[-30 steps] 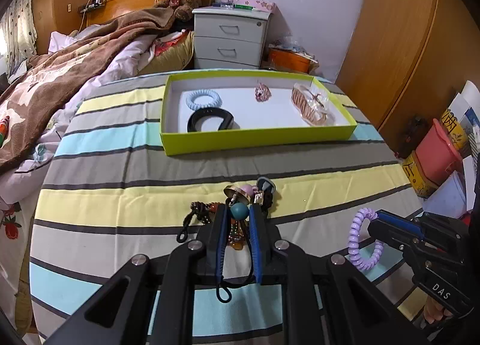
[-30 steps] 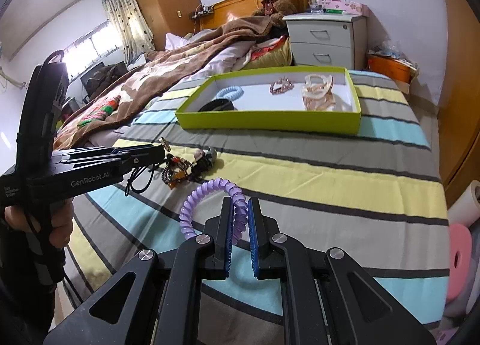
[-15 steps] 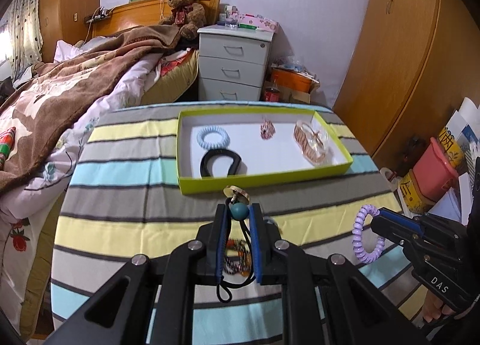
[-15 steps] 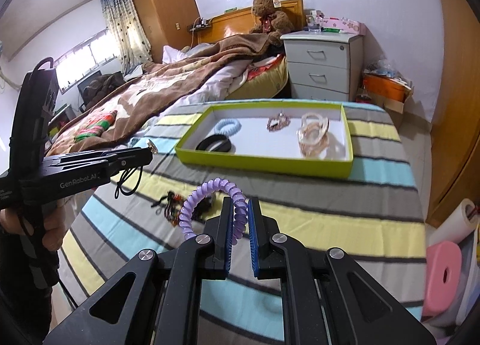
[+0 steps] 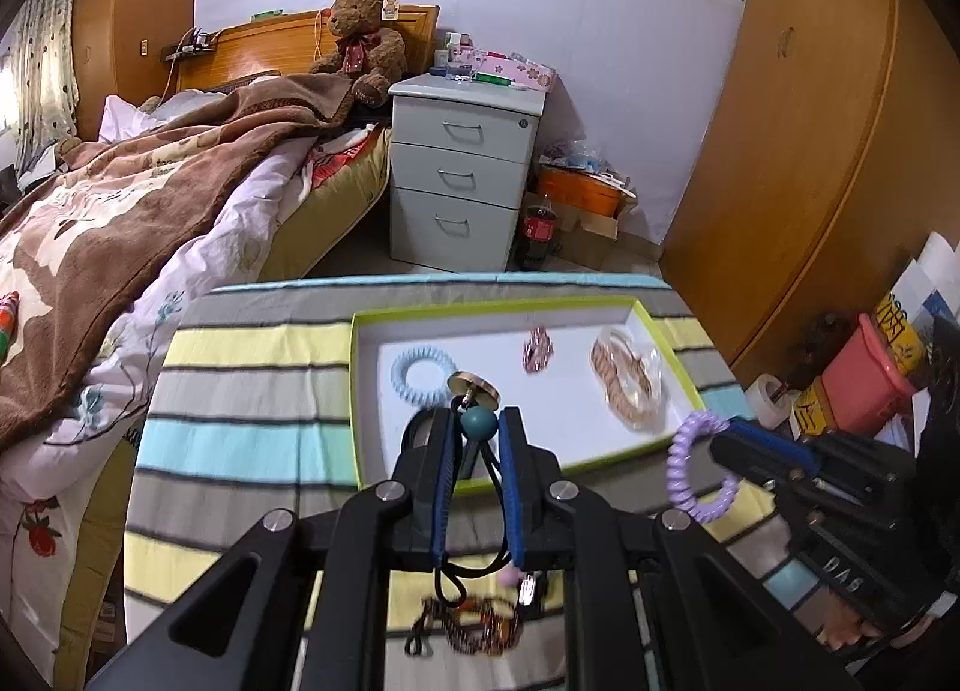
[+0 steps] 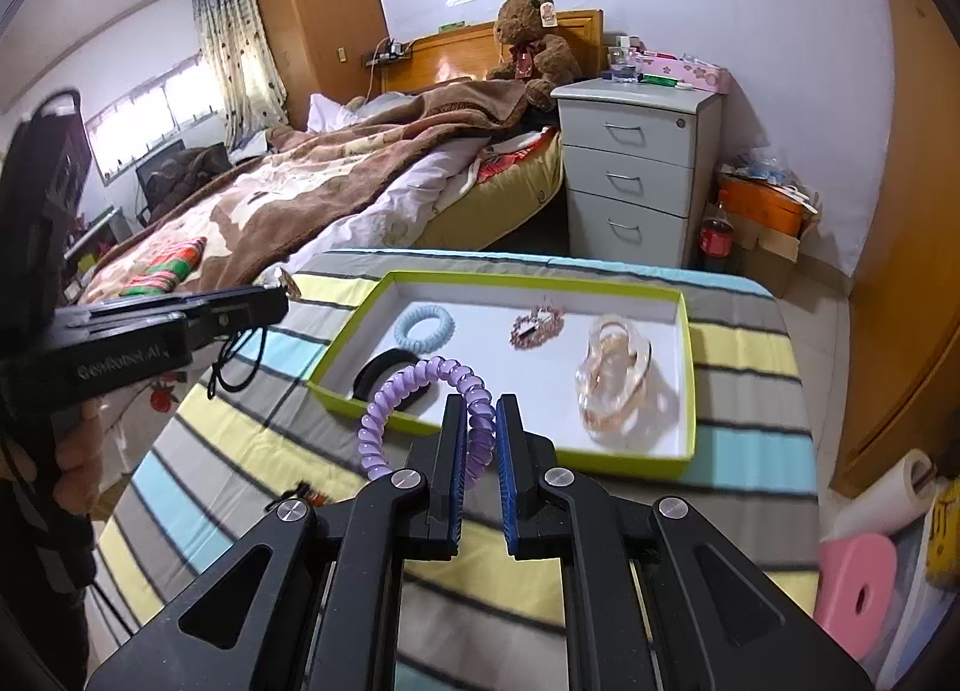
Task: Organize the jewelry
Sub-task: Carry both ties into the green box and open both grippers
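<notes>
Two claws are loaded, both raised over the striped bench. The left claw (image 5: 474,451) is clamped on a teal bead (image 5: 478,424) of a corded necklace; its black cord (image 5: 480,547) loops down behind the fingers, and a gold disc (image 5: 474,388) stands just past the tips. Below that claw, a beaded tangle (image 5: 474,625) lies on the bench, blurred; whether it hangs from the same cord I cannot tell. The right claw (image 6: 478,445) is clamped on a purple coil (image 6: 420,409), which arcs up and to the left of its fingers.

Straight ahead of both claws sits the green tray (image 6: 690,391), long axis running left to right across the bench. From the left wrist view the bead hangs over the tray's near left part, above a black band (image 6: 384,373); the purple coil (image 5: 699,469) sits just outside the near right corner. So the left claw looks the nearer to a drop, while the right one would need to go forward and inward over the rim.

Farther into the tray lie a blue coil (image 5: 423,368), a pink bracelet (image 5: 537,350) and a clear bangle (image 5: 627,385). White floor between the blue coil and the bangle seems the open spot.

Beyond the bench are a bed (image 6: 300,199) and drawers (image 5: 465,175).
</notes>
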The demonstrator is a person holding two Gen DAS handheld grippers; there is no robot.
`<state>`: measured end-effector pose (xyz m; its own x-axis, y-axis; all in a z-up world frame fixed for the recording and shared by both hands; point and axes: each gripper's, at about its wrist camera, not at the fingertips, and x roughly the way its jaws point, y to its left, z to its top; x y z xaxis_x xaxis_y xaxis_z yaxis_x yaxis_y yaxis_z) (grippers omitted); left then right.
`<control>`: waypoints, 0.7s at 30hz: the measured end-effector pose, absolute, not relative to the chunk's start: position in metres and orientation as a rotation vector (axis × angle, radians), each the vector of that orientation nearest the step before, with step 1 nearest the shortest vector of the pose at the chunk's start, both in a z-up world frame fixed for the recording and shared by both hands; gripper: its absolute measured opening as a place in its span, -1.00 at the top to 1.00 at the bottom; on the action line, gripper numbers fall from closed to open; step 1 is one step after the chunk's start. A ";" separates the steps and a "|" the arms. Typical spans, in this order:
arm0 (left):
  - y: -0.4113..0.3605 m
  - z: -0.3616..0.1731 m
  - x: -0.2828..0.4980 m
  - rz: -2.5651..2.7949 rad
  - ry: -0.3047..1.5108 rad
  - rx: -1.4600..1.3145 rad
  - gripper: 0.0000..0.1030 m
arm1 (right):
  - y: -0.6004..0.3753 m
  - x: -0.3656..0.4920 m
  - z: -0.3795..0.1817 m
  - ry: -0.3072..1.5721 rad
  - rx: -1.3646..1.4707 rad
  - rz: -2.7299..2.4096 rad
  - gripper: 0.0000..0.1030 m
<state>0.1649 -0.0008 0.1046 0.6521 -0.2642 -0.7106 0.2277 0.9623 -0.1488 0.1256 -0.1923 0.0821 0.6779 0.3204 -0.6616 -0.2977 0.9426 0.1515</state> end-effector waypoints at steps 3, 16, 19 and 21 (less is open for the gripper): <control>-0.004 0.108 0.180 -0.283 0.811 -0.046 0.70 | -0.190 0.145 0.079 0.769 0.030 0.336 0.81; -0.028 0.074 0.260 -0.320 0.894 -0.030 0.70 | -0.178 0.214 0.034 0.885 -0.007 0.284 0.81; -0.034 0.059 0.275 -0.336 0.932 -0.029 0.70 | -0.174 0.220 0.025 0.901 -0.013 0.280 0.81; -0.039 0.049 0.284 -0.337 0.954 -0.020 0.70 | -0.171 0.224 0.018 0.915 -0.027 0.278 0.81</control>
<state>0.2841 -0.0388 0.0491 0.5300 -0.2911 -0.7965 0.2738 0.9477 -0.1642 0.2236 -0.1713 0.0185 0.5767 0.2263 -0.7849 -0.2490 0.9638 0.0950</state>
